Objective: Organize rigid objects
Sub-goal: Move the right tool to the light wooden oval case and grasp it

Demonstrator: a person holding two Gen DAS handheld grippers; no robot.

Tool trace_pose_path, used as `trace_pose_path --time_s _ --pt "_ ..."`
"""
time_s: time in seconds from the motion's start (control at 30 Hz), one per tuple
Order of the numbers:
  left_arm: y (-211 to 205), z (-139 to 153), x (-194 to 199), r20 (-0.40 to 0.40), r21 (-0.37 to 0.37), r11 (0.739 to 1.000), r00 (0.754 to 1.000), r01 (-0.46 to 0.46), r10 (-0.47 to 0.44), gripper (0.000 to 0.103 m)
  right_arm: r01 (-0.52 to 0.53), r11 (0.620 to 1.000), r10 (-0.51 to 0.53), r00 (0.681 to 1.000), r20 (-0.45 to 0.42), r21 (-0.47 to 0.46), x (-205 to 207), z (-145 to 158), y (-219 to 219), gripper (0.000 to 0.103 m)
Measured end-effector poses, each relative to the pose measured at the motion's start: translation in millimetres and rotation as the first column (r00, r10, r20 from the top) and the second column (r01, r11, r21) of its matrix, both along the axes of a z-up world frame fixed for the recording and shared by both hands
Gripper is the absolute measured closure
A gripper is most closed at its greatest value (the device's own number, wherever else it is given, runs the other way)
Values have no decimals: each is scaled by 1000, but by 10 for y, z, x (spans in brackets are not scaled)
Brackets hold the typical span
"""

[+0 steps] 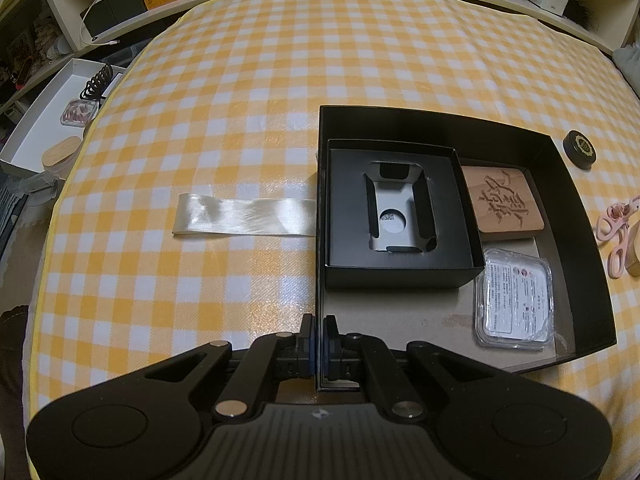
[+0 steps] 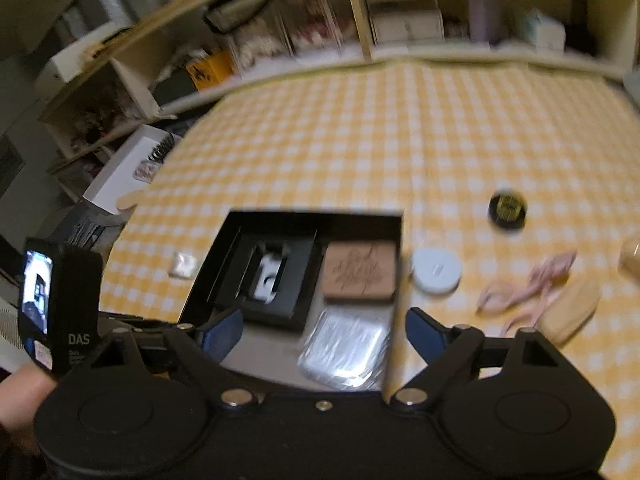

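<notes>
A large black box lies open on the checked tablecloth. Inside it are a smaller black box, a carved wooden block and a clear plastic case. My left gripper is shut on the large box's near left wall. In the blurred right wrist view, my right gripper is open above the large box, over the clear case. The wooden block lies beyond it.
A black round tin and pink scissors lie right of the box; a white ribbon lies left. The right wrist view also shows a white round disc, the tin and a wooden piece. Shelves line the far edge.
</notes>
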State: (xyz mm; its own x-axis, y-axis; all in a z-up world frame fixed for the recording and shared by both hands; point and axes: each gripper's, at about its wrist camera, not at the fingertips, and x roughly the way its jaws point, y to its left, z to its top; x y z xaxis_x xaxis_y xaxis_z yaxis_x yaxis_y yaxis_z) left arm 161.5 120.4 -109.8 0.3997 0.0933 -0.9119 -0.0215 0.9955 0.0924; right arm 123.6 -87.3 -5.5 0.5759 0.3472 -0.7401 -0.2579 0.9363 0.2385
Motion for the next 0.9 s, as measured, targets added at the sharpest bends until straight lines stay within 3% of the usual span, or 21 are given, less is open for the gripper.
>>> trace_pose_path --time_s 0.2,0.37,0.63,0.77,0.9 --pt "0 0 0 0 0 1000 1000 0 0 99 9 1000 -10 996 91 13 140 181 -477 0" --pt "-4 -4 3 0 -1 1000 1000 0 0 99 20 999 -16 989 145 -29 308 178 -836 0" --pt "-1 1 2 0 0 1000 1000 0 0 99 14 982 13 990 140 -190 579 -216 -1338 0" --pt "-1 0 3 0 1 1000 1000 0 0 99 -64 967 105 982 158 -247 620 -431 -1517 0" --pt "0 1 3 0 -2 1000 1000 1 -1 99 -143 955 175 979 104 -262 668 -686 -1659 0"
